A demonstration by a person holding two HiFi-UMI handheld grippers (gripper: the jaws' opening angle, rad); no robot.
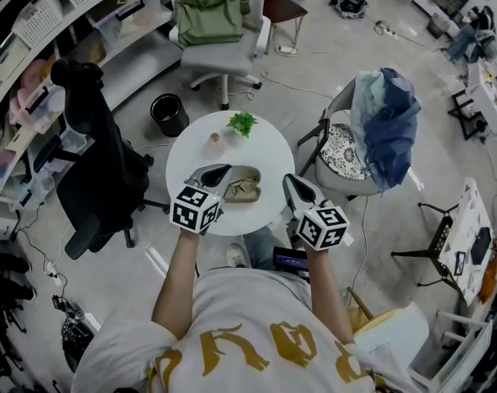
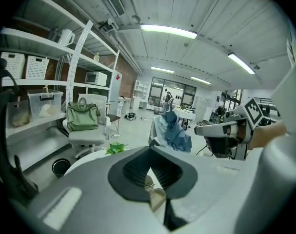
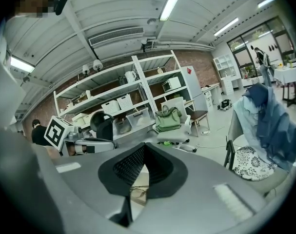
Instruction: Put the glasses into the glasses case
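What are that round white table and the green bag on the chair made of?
The round table has a smooth, matte white top with no grain showing, so it is probably painted or laminated board. The green bag looks like soft woven fabric, likely canvas or nylon, because it slumps and creases.

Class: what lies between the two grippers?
In the head view, the open glasses case, with the glasses in it, lies between the left gripper and right gripper.

I read the round white table surface (image 1: 273, 154) as smooth and matt. Just off centre toward 5 o'clock, the open olive glasses case (image 1: 253, 171) looks soft and dull. The left hand-held gripper (image 2: 148, 155) has ribbed matt-black pads (image 2: 135, 172).
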